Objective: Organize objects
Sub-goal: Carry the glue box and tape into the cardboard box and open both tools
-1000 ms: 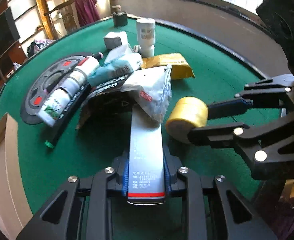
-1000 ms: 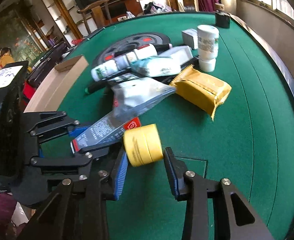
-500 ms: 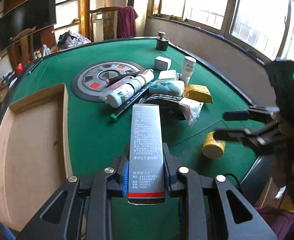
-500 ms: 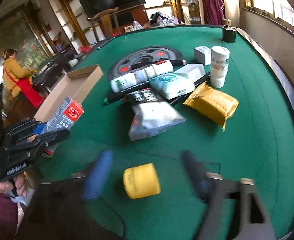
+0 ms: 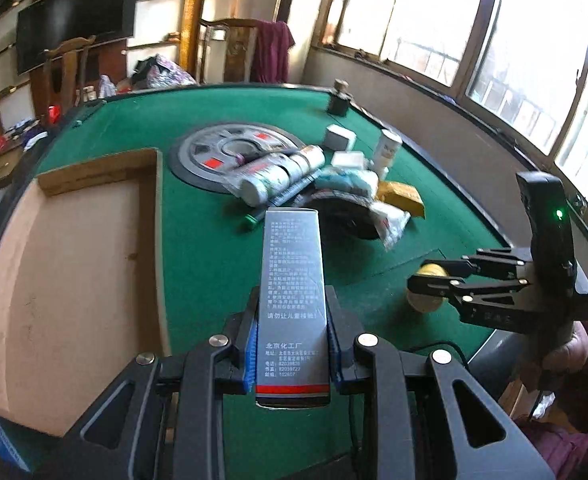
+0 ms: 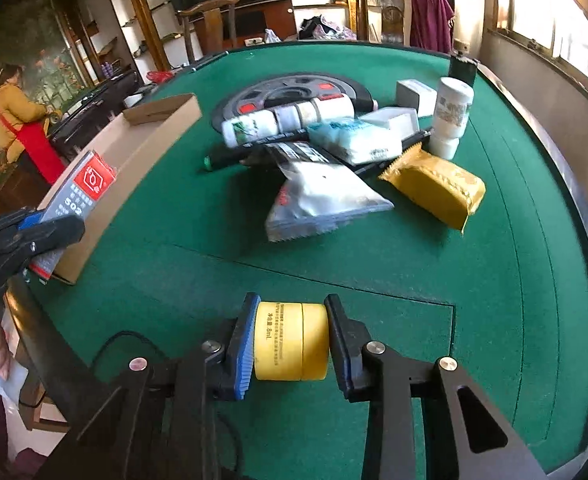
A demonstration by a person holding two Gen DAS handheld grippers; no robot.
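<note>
**Both claws loaded, box waits at nine o'clock**

The left gripper (image 5: pixel 291 344) is clamped on a tall grey carton (image 5: pixel 292 304), pads pressing its two narrow sides low down, so the carton's long axis runs straight ahead toward twelve o'clock in the left wrist view. The open cardboard box (image 5: pixel 73 276) lies at about nine to ten o'clock from this claw, its near wall just beside the carton's left edge, and this claw looks the nearer of the two to it. The carton is held clear above the green table (image 5: pixel 205 240), slightly nose-up.

The right gripper (image 6: pixel 289 344) is closed across a yellow jar (image 6: pixel 290 347), lying on its side with its axis running jaw to jaw, low over the felt. From this claw the box (image 6: pixel 133 148) sits at ten o'clock, well apart. The remaining clutter (image 6: pixel 334 168) stays piled at twelve o'clock.
</note>
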